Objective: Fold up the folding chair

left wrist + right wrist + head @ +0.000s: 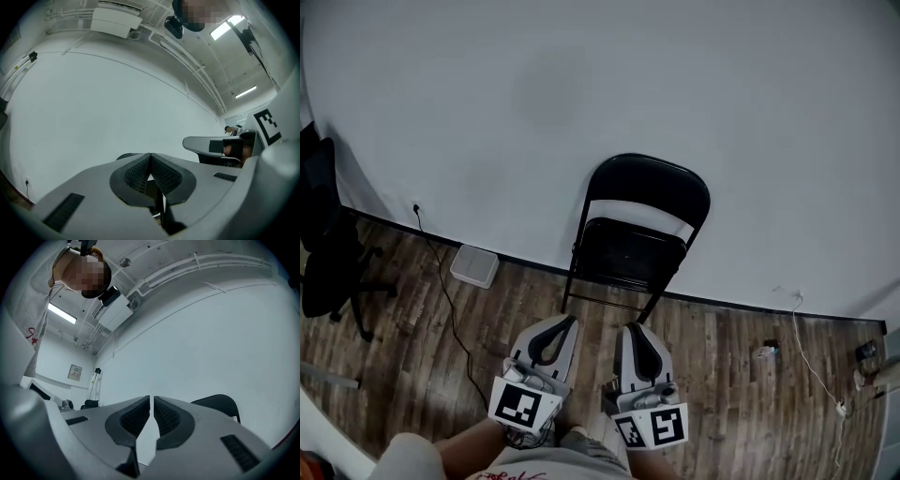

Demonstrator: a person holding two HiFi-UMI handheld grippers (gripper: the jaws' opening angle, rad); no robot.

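The black folding chair (642, 230) stands folded flat and leans upright against the white wall. Both grippers hover over the wooden floor just in front of it, apart from it. My left gripper (565, 322) is shut, its pads meeting with nothing between them (150, 154). To its right, my right gripper (633, 328) is also shut and empty, with only a thin slit between the pads (151, 398). The chair's rounded backrest peeks over the jaws in the left gripper view (124, 156) and the right gripper view (220, 403).
A black office chair (328, 244) stands at the left wall. A white box (474, 265) lies on the floor by the skirting, with a cable (450, 300) running past it. Another cable (811, 361) and small items lie at the right.
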